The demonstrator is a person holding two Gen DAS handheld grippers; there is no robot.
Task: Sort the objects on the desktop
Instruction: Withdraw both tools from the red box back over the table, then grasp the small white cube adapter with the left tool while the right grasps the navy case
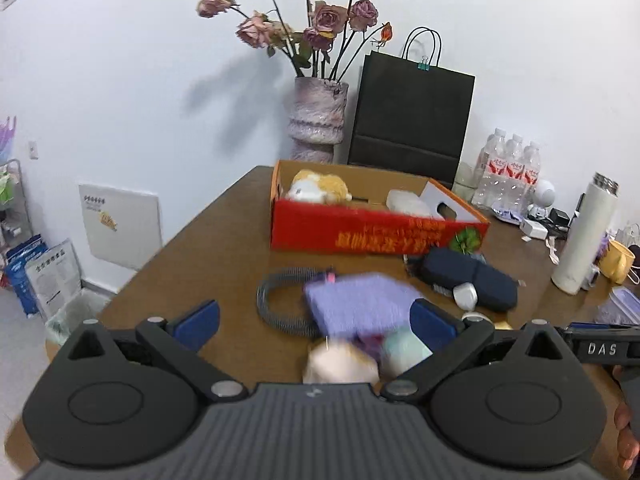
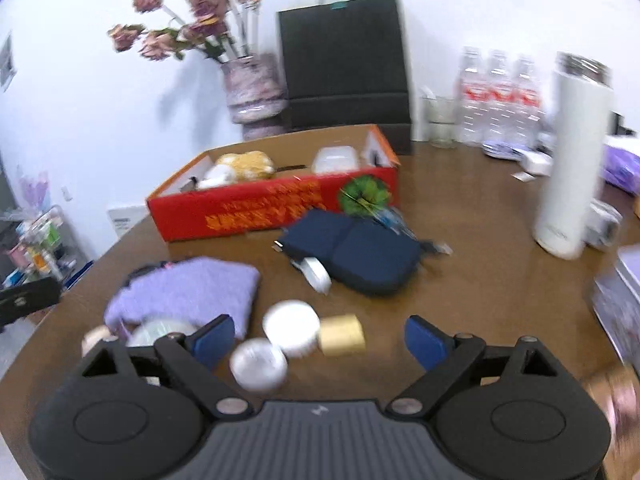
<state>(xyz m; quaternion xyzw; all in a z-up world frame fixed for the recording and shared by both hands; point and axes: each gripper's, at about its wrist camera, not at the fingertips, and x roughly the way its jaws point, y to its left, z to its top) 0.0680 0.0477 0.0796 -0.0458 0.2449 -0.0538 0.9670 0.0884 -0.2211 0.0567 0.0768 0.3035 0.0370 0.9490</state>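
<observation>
Left gripper [image 1: 314, 322]: hanging wide open over the near table edge, gripping nothing; blue pads flanking a blurred purple cloth [image 1: 360, 306] at 12 o'clock, with a pale round item [image 1: 340, 364] and a mint one [image 1: 404, 350] lying low between the pads.

Right gripper [image 2: 320, 340]: also spread wide, empty; a silver-white round tin [image 2: 259, 363], a white jar [image 2: 292, 329] and a gold cube [image 2: 342, 335] sitting between its pads, tin nearest.

Middle ground: navy pouch [image 2: 360, 256] at 12 o'clock in the right view, a small white tape dispenser [image 2: 316, 274] touching its near edge; a grey coiled band [image 1: 276, 300] lying partly under the cloth.

Sorting target: red cardboard box [image 1: 360, 234] further back, already holding a yellow-white plush [image 1: 320, 188] and a pale container [image 1: 408, 202].

Risk, near cluster: the small items are crowding together, so a closing pad is likely knocking a neighbour or pinching two at once.

Risk, cloth: soft and draped over other things; a lift is probably dragging the band or the items beneath.

Risk, motion: both views are smearing, so aim is looking uncertain.

Risk, right side: the tall white flask [image 2: 572, 160] at 2 o'clock is standing upright and could topple on a wide swing.

Surface: brown wooden table [image 1: 208, 240], glossy, cluttered.

Room: white wall; vase of dried roses [image 1: 318, 120], black paper bag [image 1: 408, 116] and water bottles [image 1: 508, 168] lining the far edge.
</observation>
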